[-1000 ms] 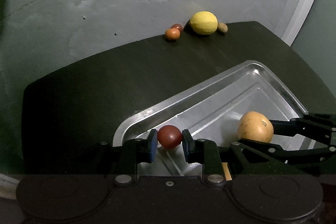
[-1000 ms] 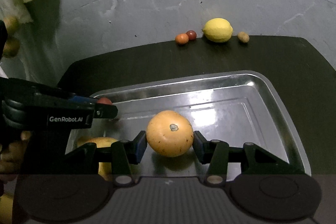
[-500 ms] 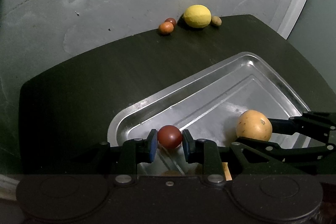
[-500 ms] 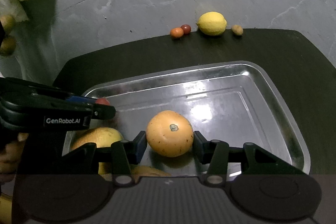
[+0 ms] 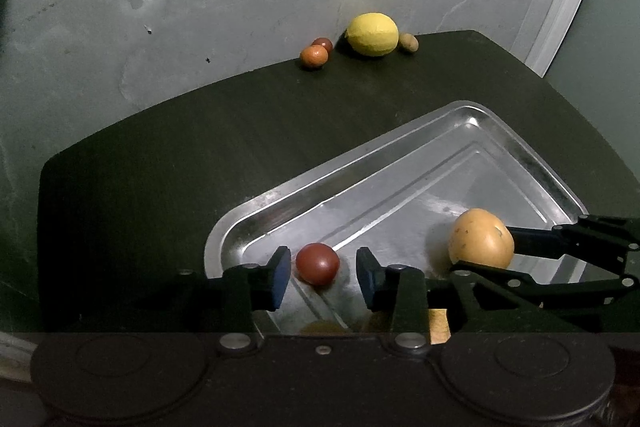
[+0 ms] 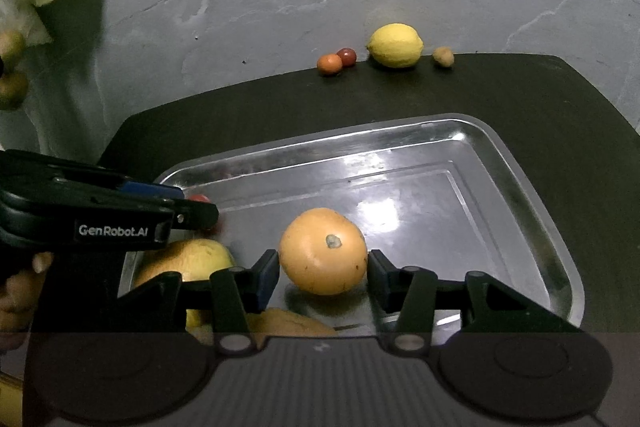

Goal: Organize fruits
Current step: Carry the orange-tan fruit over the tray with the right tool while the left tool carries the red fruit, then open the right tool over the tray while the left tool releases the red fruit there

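The steel tray point(image 5: 476, 131) is the landmark here, lying on the dark tabletop point(image 5: 200, 155). The left tool point(image 5: 323, 273) stands over the tray's near-left corner with its blue pads spread apart, and the small dark-red fruit point(image 5: 317, 263) sits on the tray floor between them, touching neither pad. A clear gap shows on each side, so this tool holds nothing.

The right tool point(image 6: 323, 277) hangs over the near middle of the tray, its pads flanking the round orange fruit point(image 6: 323, 251). A thin gap shows at the left pad, while the right pad is touching or nearly so; the fruit appears to rest on the tray floor, so I judge this tool slack as well.

At the tabletop's far edge, well apart from the tray, lie four fruits: a small orange one point(image 5: 314, 57) touching a small red one point(image 5: 322, 44), then the lemon point(image 5: 372, 34), its long axis running along that edge, and a small brown fruit point(image 5: 409, 42) just beside it. From either tool they lie straight ahead, beyond the tray's far rim. In the left wrist view the small pair is closer to centre; in the right wrist view the lemon is, so the right tool seems better placed for it.

Other yellow fruits point(image 6: 188, 261) crowd the tray's near-left end.
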`<action>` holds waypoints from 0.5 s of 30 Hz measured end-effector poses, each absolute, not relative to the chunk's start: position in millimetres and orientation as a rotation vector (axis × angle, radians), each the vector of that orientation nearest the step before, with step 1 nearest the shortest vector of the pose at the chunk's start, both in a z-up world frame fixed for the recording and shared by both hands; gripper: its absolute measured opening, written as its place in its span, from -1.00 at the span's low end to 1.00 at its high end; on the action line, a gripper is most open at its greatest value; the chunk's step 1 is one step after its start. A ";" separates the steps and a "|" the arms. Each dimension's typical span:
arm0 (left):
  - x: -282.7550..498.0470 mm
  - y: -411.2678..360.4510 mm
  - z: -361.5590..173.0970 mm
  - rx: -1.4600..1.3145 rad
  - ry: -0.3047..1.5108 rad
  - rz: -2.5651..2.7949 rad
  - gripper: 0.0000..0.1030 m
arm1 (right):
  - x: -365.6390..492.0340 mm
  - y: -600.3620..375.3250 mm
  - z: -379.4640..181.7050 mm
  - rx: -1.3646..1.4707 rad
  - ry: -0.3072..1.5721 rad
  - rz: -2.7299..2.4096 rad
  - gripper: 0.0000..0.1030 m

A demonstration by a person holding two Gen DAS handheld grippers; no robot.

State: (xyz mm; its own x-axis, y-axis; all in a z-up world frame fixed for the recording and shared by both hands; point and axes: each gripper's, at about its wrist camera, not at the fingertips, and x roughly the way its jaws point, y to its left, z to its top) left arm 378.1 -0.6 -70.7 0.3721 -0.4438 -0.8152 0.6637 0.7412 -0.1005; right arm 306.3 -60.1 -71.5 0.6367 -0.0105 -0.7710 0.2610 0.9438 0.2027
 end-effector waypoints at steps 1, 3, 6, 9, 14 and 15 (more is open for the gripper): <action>377.5 0.1 -69.8 0.261 0.949 -0.722 -0.22 | 305.8 -59.9 -70.7 0.310 0.868 -0.159 0.08; 376.0 2.0 -67.9 0.257 0.942 -0.727 -0.15 | 302.7 -60.1 -68.4 0.308 0.863 -0.160 0.14; 374.1 6.9 -63.3 0.250 0.929 -0.731 -0.01 | 298.1 -59.3 -63.2 0.303 0.854 -0.165 0.24; 371.4 12.4 -57.7 0.234 0.919 -0.725 0.15 | 292.3 -60.1 -56.8 0.299 0.849 -0.170 0.36; 367.7 26.6 -48.9 0.208 0.903 -0.694 0.51 | 279.2 -62.1 -45.2 0.295 0.845 -0.182 0.68; 367.2 30.3 -47.3 0.203 0.901 -0.685 0.60 | 276.4 -62.2 -43.0 0.293 0.845 -0.184 0.74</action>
